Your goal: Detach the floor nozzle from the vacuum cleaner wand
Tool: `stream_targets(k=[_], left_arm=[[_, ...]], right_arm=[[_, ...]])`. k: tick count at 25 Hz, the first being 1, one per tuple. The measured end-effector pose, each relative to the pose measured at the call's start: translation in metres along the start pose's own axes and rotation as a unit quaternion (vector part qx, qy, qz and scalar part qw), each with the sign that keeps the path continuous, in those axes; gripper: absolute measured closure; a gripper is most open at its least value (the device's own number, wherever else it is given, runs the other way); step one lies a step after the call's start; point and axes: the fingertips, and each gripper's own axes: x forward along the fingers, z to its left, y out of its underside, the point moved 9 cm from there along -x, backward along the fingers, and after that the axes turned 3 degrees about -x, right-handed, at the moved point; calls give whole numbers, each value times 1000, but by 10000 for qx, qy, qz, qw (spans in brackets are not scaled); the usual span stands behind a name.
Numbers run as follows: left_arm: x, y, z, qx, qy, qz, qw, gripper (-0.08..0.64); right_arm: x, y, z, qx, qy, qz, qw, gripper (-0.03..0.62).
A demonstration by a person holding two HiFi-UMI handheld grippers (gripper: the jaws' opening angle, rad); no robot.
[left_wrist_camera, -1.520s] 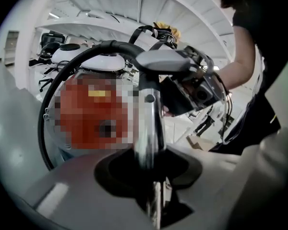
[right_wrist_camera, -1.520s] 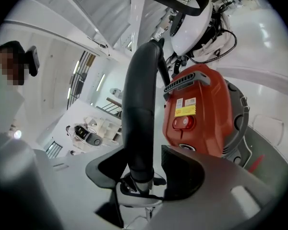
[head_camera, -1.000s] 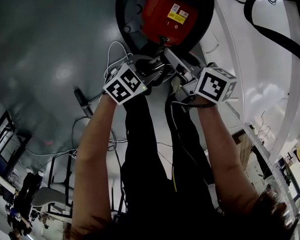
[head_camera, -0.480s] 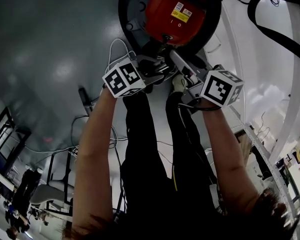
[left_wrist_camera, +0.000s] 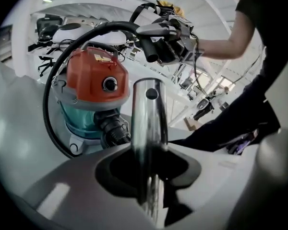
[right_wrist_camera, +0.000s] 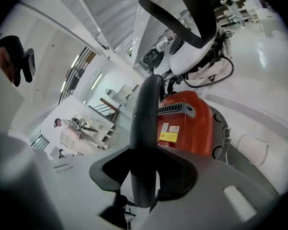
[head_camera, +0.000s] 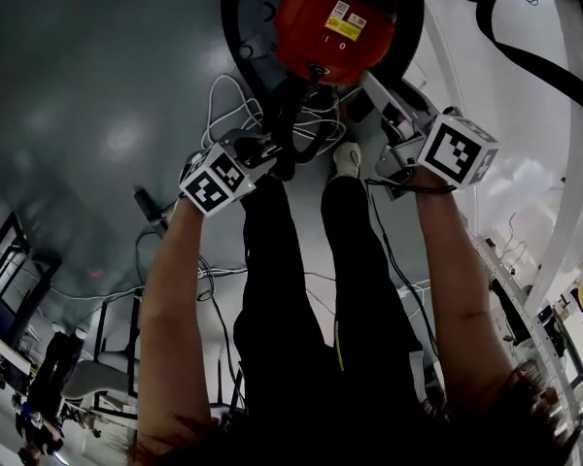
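Note:
My left gripper (left_wrist_camera: pixel 149 153) is shut on a chrome wand tube (left_wrist_camera: pixel 148 123), whose open upper end stands free in the air. My right gripper (right_wrist_camera: pixel 145 172) is shut on the black curved hose handle (right_wrist_camera: pixel 147 123). In the left gripper view that handle (left_wrist_camera: pixel 156 44) hangs above and apart from the tube's end. In the head view the left gripper (head_camera: pixel 257 151) is left of my legs and the right gripper (head_camera: pixel 394 124) is to their right. The orange canister vacuum (head_camera: pixel 335 17) stands ahead, ringed by its black hose (left_wrist_camera: pixel 52 85). No floor nozzle shows in any view.
White cables (head_camera: pixel 223 100) lie on the grey floor beside the canister. My legs (head_camera: pixel 291 280) and a shoe (head_camera: pixel 347 158) are between the grippers. A white machine with black straps (right_wrist_camera: pixel 197 47) stands behind the canister, and white frames (head_camera: pixel 564 183) run along the right.
The two grippers have moved apart: the left one went left and down with the chrome tube, the right one right with the black handle. Tube and handle now stand separated.

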Motion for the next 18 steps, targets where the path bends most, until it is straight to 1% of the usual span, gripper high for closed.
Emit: stream_targets(k=[3, 7, 12, 18], left_arm=[[-5, -5, 8, -49, -115, -2, 9999, 426], [-8, -16, 16, -111, -240, -221, 9994, 425], [-8, -31, 28, -190, -380, -314, 9986, 425], [-4, -41, 31, -236, -601, -156, 9978, 425]], right_arm=[[9, 7, 3, 295, -94, -234, 9992, 446], [14, 12, -2, 533, -79, -332, 9980, 446], [19, 16, -2, 571, -83, -385, 9976, 446], [25, 21, -5, 527, -106, -242, 9983, 446]])
